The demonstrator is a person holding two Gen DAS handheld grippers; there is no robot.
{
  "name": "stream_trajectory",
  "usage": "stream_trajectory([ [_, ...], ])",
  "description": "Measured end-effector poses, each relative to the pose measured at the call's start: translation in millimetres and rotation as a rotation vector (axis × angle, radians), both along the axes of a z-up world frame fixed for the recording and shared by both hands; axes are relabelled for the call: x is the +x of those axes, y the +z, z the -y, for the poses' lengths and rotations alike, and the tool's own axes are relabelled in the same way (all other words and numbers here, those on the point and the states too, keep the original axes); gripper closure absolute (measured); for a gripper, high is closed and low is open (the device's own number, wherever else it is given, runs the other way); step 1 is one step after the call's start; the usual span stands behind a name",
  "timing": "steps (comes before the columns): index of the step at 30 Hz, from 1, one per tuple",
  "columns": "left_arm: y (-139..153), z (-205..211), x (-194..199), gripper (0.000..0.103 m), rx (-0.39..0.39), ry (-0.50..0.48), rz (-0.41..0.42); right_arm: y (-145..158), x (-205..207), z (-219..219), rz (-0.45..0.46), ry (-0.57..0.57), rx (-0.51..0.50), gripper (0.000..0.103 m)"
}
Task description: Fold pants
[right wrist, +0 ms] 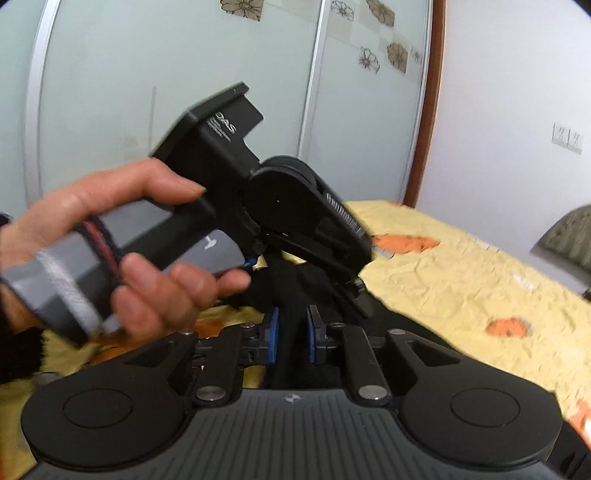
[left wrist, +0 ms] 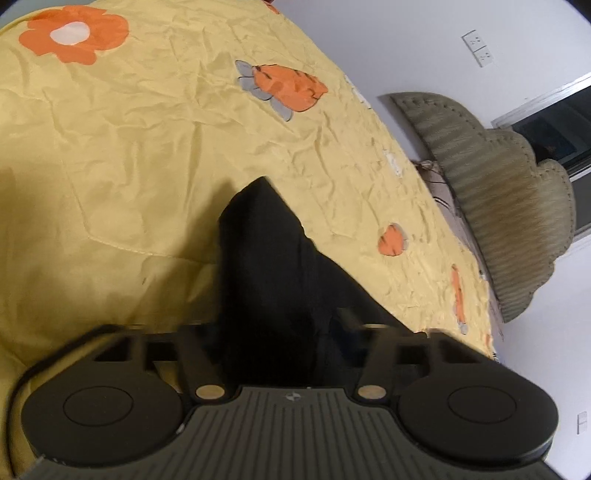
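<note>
- The black pants hang up off the bed, gathered into a narrow bundle that runs from the left claw out over the yellow bedspread.
- In the left wrist view the fabric fills the gap between the claw's arms and hides the fingertips; the claw looks clenched on the pants, with the cloth rising straight out of it.
- The far end of the bundle tapers to a point above the bedspread, which is crumpled and printed with an orange flower and orange carrot shapes.
- A ribbed olive-grey cushion sits at the bed's far edge against the white wall, under a pair of wall sockets.
- In the right wrist view the right claw has its blue-padded fingers drawn close, with black fabric of the pants between and just beyond them; it appears to be grasping the pants.
- The left claw's body shows in that view too, tilted down toward the same bunch of fabric, held by the person's left hand around its grey handle.
- The two claws are near each other, both at the dark cloth.
- Behind them stand frosted sliding doors with flower decals, and a brown door frame.
</note>
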State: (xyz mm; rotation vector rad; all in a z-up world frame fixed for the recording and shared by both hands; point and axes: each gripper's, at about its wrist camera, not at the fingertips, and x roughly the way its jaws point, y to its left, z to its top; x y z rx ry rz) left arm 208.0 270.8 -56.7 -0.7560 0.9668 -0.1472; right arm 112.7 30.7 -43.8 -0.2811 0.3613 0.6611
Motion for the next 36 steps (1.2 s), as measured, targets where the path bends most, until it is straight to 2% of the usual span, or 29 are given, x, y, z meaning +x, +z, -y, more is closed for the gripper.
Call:
stream_trajectory([
  [2,-2,-2,-2,0.075,0.032,0.020,-0.004,8,-3,20,-0.036,0.005,0.082,0.089],
  [5,-1,-5,-10,0.081,0.017,0.035,0.029,17,11,53,-0.093,-0.095,0.196,0.089],
  [7,4,-1,-16,0.082,0.050,0.043,0.053,16,25,63,-0.119,-0.180,0.192,0.088],
  [9,14,11,-23,0.083,0.125,0.045,0.092,12,35,63,-0.135,-0.218,0.157,0.088],
  [13,36,36,-38,0.084,0.248,0.044,0.163,7,40,56,-0.162,-0.180,0.171,0.088],
  [18,60,69,-60,0.085,0.321,0.046,0.231,6,34,48,-0.166,-0.134,0.207,0.088],
  [21,73,94,-74,0.085,0.387,0.056,0.269,9,23,60,-0.162,-0.140,0.256,0.088],
  [26,95,137,-95,0.085,0.423,0.020,0.348,25,4,104,-0.152,-0.163,0.381,0.088],
  [29,106,168,-102,0.085,0.446,-0.018,0.390,31,-12,130,-0.126,-0.190,0.417,0.088],
  [36,113,246,-108,0.084,0.458,-0.140,0.413,33,-44,198,-0.096,-0.292,0.490,0.088],
])
